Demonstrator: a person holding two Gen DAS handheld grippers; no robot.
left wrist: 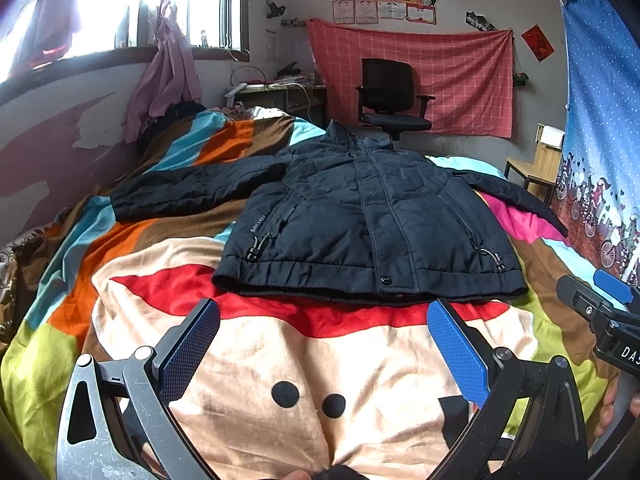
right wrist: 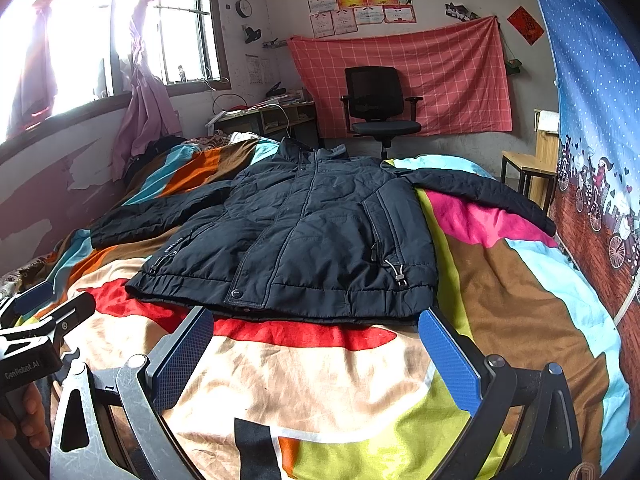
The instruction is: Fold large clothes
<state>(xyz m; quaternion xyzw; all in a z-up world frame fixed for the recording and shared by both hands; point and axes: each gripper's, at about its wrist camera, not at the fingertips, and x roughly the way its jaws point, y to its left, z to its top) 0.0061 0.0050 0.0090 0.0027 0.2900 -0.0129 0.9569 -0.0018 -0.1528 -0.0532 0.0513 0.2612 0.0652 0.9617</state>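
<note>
While the jacket (left wrist: 360,216) lies spread face up on the striped blanket (left wrist: 256,360) that covers the bed, nothing of the folding looks begun. Its left sleeve (left wrist: 192,192) reaches flat toward the wall under the window (left wrist: 120,4), well out from the body. The zip is closed up the middle and the hem runs straight across, nearest the cameras, with a snap button at its centre. The other sleeve (right wrist: 480,196) stretches away to the right, and its cuff seems to hang over the edge of the bed beside the blue patterned curtain (right wrist: 592,120).

Both tongs wait just short of the hem, touching nothing. The left gripper (left wrist: 324,336) has its blue pads wide apart above the red patch of the blanket, roughly in front of the jacket's middle. The right gripper (right wrist: 316,340) is likewise spread wide and empty, in front of the hem's right half.

By my reading, everything is left to do: both sleeves brought in across the chest, then the body folded over. A padded jacket like this will likely spring back, so each fold may need pressing flat.
</note>
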